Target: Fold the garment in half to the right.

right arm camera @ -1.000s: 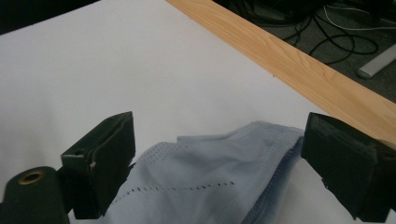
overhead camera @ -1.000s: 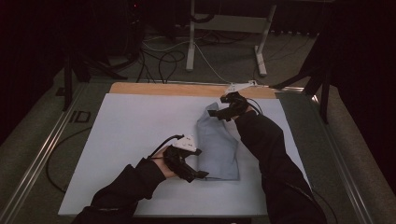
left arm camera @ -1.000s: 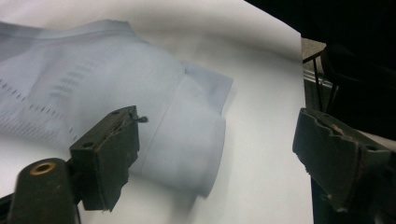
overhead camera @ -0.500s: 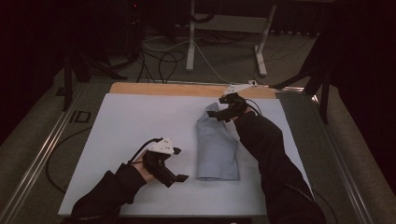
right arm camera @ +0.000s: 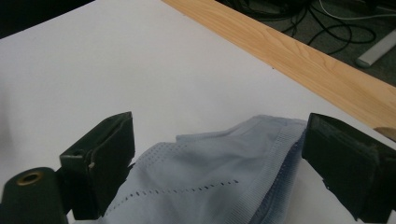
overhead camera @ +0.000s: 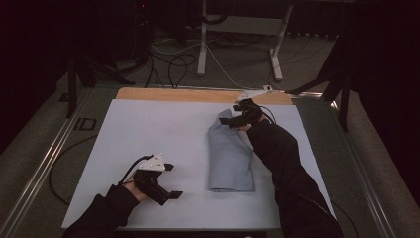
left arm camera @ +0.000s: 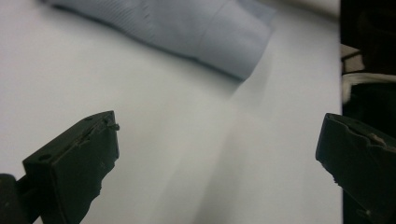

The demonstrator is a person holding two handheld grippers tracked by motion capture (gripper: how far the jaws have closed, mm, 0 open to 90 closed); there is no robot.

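On the white board: folded light-blue garment (overhead camera: 232, 156) lies right of centre, as a narrow strip.
Long axis: runs from the near edge of the white board (overhead camera: 148, 129) toward the far wooden strip (overhead camera: 188, 94); broad squared end near the person, narrower end far.
Far end: slightly rumpled and lifted, pointing toward the wood.
Right gripper (overhead camera: 241, 113): at the far end of the garment, jaws wide apart with the cloth's folded edge (right arm camera: 275, 154) lying between them. Whether the pads press on the fabric cannot be made out; they look clear of it.
Probable reason: placed to steady or take that end for a further fold (judgement).
Left gripper (overhead camera: 169, 181): on bare board, well left of the garment's near end, jaws at full spread with nothing between them; they have just been opening.
Left gripper view: near corner of cloth (left arm camera: 243, 51) ahead, apart from both jaws.
Probable reason: near end is let go, hand off to the side (judgement).
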